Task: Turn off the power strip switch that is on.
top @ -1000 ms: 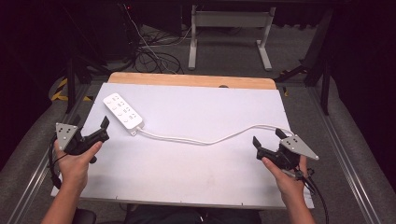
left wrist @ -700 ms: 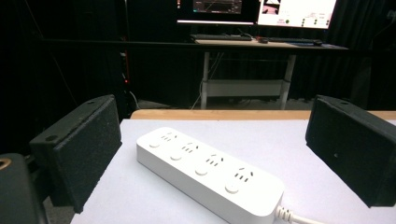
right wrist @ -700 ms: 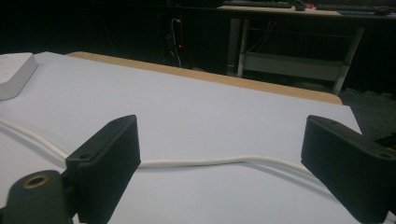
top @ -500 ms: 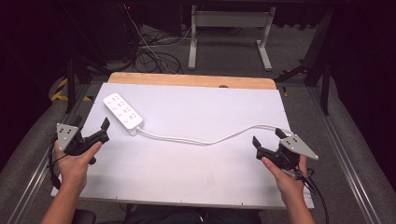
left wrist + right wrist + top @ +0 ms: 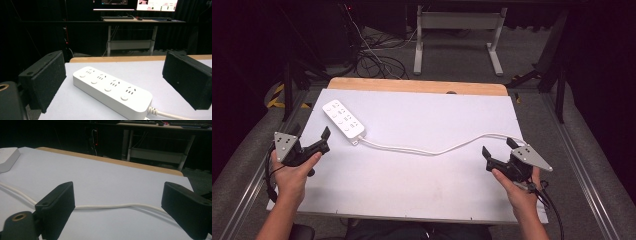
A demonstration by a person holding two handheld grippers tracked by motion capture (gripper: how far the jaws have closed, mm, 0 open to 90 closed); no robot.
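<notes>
A white power strip [image 5: 343,119] with several sockets lies at the far left of the white tabletop [image 5: 437,112]. Its white cable [image 5: 432,150] snakes right across the table. My left gripper [image 5: 311,133] is held at the left edge, open and empty, just short of the strip. In the left gripper view the strip [image 5: 112,88] lies ahead between the wide-apart jaws. My right gripper [image 5: 499,148] is open near the cable's right end. In the right gripper view the cable [image 5: 112,206] runs across between its jaws, untouched, and the strip's corner [image 5: 7,157] shows at far left.
A wooden strip [image 5: 412,86] borders the table's far edge. Metal rails [image 5: 577,165] run along both sides. Beyond the table are dark floor, tangled cables [image 5: 377,60] and a grey desk frame [image 5: 457,30].
</notes>
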